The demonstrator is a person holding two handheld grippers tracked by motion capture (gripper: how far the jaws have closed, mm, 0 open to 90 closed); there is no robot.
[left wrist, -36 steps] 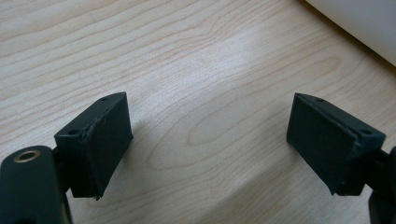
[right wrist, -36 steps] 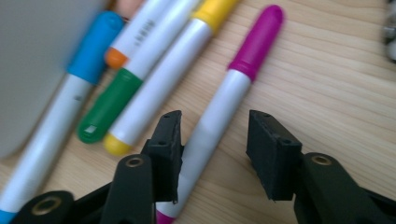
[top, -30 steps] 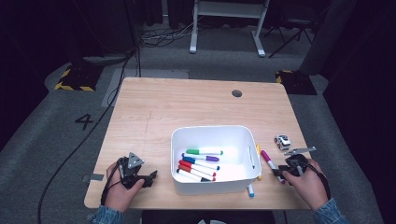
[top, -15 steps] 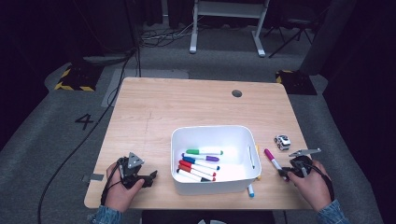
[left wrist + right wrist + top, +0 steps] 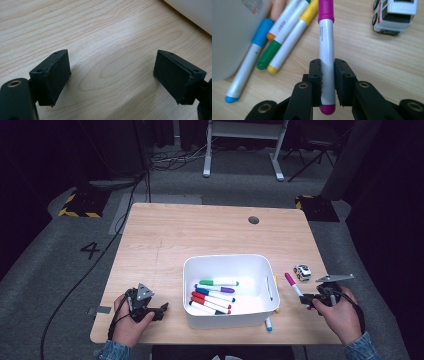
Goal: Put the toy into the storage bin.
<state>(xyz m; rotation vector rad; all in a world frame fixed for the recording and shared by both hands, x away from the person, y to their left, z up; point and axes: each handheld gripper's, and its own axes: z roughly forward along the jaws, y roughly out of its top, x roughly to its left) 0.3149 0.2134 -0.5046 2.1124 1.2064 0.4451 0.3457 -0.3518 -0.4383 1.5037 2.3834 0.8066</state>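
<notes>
From the high view, the right claw [image 5: 306,298] holds a magenta marker [image 5: 292,284] just above the tabletop [image 5: 200,235], its capped end slanting away from the hand, with the white bin [image 5: 229,264] just to the claw's left and a small toy car [image 5: 302,271] just beyond it. The left claw [image 5: 161,309] rests low near the bin's other side. In the left gripper view, that claw [image 5: 112,75] gapes wide over bare wood, nothing between its pads. In the right gripper view, the right claw [image 5: 327,82], its jaws having just closed, pinches the marker [image 5: 326,50]: white barrel with small print, magenta cap ahead, magenta plug at the near end. Other markers [image 5: 277,42] lie to its left against the bin.
</notes>
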